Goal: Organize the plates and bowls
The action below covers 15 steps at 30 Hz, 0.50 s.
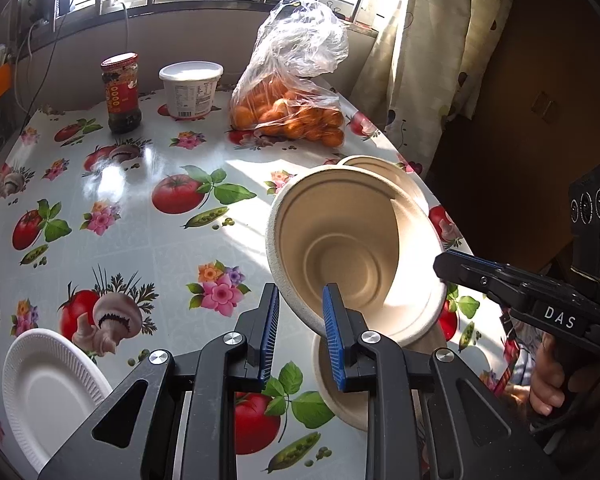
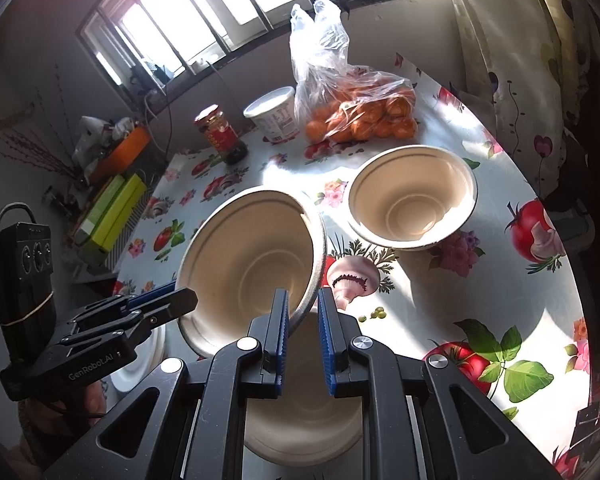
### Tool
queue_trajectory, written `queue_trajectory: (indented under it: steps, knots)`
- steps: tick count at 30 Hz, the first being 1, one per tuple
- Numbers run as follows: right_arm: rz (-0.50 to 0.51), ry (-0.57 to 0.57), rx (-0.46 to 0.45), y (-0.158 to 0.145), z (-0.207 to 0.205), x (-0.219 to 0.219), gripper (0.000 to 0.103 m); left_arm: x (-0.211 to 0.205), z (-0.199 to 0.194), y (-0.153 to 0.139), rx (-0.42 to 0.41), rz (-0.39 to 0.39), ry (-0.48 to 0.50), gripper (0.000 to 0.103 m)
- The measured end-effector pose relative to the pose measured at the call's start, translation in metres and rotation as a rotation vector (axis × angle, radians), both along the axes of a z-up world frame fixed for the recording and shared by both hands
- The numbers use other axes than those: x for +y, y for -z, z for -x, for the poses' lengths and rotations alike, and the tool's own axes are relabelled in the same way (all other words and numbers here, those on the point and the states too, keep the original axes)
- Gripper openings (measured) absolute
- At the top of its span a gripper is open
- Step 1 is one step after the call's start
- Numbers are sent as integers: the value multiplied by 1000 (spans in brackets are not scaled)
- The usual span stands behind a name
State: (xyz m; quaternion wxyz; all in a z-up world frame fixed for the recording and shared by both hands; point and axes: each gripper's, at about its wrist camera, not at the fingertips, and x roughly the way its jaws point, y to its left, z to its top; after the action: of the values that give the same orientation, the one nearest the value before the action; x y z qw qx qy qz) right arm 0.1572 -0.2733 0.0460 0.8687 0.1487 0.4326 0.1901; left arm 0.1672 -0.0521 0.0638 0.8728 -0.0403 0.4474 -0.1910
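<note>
Your two grippers pinch one tan paper bowl point(image 2: 256, 256) by its rim, tipped up above the table point(image 1: 148, 208). Your left gripper point(image 1: 300, 334) nips its near edge; your right gripper point(image 2: 302, 334) nips the other side. Its handle reads "DAS"; the left's reads "GenRobot.AI".

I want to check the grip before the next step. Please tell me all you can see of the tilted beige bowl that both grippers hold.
The tilted bowl is beige and matte, like pressed paper fibre, with a rolled rim and stepped rings inside. It is empty, held above the flowered table and tipped on its side. The left gripper clamps its rim on one side, the right gripper on the opposite side. A similar bowl lies directly beneath; contact cannot be told.
</note>
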Motion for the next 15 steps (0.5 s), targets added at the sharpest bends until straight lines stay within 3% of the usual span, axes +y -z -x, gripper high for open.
queue_trajectory:
  steps: [15]
  knots:
    - [-9, 26, -5, 4, 31, -12, 16, -11, 27, 8, 12, -1, 41, 24]
